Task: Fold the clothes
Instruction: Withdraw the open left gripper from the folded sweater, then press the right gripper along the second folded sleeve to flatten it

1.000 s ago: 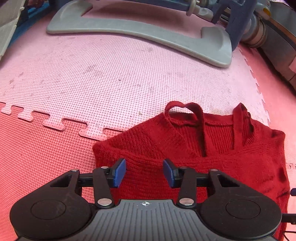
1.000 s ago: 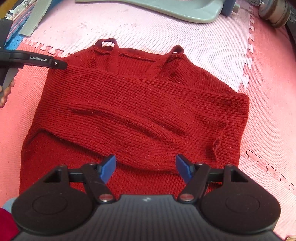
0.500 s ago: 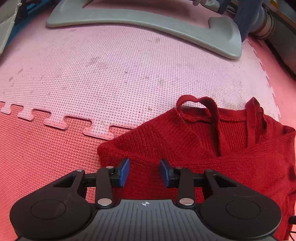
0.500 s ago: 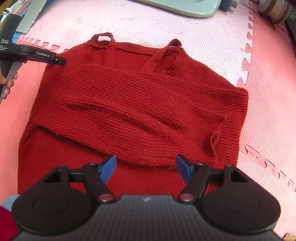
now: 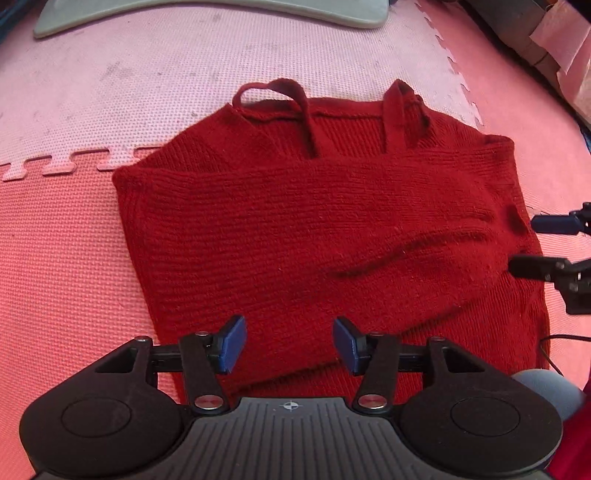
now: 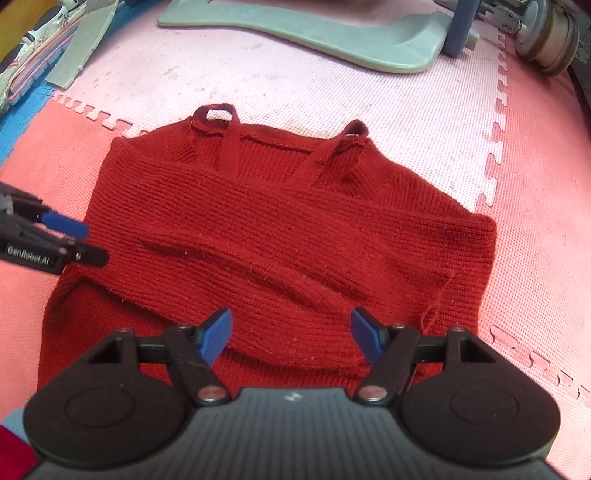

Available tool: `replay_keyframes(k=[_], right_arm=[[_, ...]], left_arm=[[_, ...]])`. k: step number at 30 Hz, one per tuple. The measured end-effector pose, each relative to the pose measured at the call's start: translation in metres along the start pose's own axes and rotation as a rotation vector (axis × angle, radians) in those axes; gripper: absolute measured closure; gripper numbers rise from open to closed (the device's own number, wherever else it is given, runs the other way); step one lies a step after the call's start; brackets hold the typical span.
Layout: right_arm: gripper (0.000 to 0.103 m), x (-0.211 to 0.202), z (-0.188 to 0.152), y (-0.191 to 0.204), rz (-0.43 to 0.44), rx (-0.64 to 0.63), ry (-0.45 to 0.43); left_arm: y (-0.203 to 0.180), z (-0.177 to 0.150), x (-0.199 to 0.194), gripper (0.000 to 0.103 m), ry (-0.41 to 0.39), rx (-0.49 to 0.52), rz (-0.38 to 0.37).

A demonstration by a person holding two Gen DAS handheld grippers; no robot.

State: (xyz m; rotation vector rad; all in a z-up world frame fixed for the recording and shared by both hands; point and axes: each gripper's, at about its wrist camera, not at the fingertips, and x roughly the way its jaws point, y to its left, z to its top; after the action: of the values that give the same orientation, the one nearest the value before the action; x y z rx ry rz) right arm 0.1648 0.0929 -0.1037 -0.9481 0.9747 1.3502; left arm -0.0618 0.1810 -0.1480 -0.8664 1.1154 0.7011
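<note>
A dark red knitted top [image 5: 317, 229] [image 6: 280, 236] lies flat on the foam mat, a layer folded across it and two strap loops at the far edge. My left gripper [image 5: 289, 343] hovers above the near part of the top; its jaws are opening and nothing is between the blue pads. In the right wrist view the left gripper [image 6: 79, 242] shows at the top's left edge. My right gripper [image 6: 291, 338] is open over the near hem, empty. The right gripper's fingertips [image 5: 532, 245] show at the top's right edge in the left wrist view.
Pink and red interlocking foam mats [image 6: 388, 103] cover the floor. A grey-green curved plastic base [image 6: 332, 40] lies beyond the top. A wheel and metal parts [image 6: 546, 33] sit at the far right, folded items [image 6: 40, 55] at the far left. A cable [image 5: 554, 343] trails at the right.
The left gripper has pulled back from the top's left shoulder toward the near left side, and its jaws have widened. The right gripper has stayed over the near hem.
</note>
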Motion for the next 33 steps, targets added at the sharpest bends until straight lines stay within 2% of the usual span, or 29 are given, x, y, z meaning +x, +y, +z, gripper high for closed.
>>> replay_keyframes(k=[7,11,14,20,26,28,30,31,33], right_arm=[[0.032,0.001,0.004,-0.042,-0.067,-0.056,-0.013],[0.032,-0.002,0.011,-0.056,-0.002,-0.133,-0.03],[0.033,0.0,0.023,-0.05,0.06,-0.264,-0.035],[0.033,0.004,0.046,-0.025,0.092,-0.443,-0.007],[0.035,0.01,0.055,-0.007,0.128,-0.574,0.015],[0.042,0.014,0.058,-0.002,0.135,-0.614,0.016],[0.052,0.02,0.063,0.003,0.146,-0.641,0.022],[0.061,0.023,0.066,0.005,0.157,-0.65,0.031],[0.063,0.028,0.07,0.008,0.187,-0.668,0.054]], left_arm=[[-0.027,-0.002,0.013,0.049,0.011,-0.02,-0.063],[-0.043,-0.01,0.017,0.049,0.016,-0.075,-0.088],[-0.055,-0.024,0.022,0.049,0.025,-0.135,-0.109],[-0.076,-0.029,0.026,0.048,0.045,-0.216,-0.103],[-0.087,-0.032,0.025,0.048,0.043,-0.219,-0.074],[-0.092,-0.034,0.026,0.047,0.05,-0.205,-0.066],[-0.093,-0.039,0.024,0.047,0.055,-0.205,-0.07],[-0.095,-0.041,0.023,0.047,0.058,-0.203,-0.07],[-0.099,-0.045,0.019,0.047,0.062,-0.196,-0.069]])
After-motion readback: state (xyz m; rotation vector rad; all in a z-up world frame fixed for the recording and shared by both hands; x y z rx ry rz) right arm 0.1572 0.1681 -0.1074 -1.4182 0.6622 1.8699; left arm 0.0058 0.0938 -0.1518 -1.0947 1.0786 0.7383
